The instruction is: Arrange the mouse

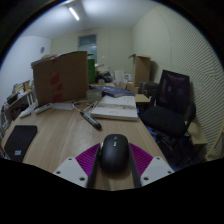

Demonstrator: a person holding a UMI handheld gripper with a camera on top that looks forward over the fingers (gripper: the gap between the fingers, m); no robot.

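A black computer mouse sits between my gripper's two fingers, its tail toward the camera. The magenta pads press against both of its sides with no gap showing. The mouse hangs over the near part of the wooden table. Its underside is hidden, so I cannot tell whether it touches the tabletop.
A large cardboard box stands at the table's far left. A stack of papers and a dark pen lie beyond the fingers. A black flat pad lies to the left. A black office chair stands to the right.
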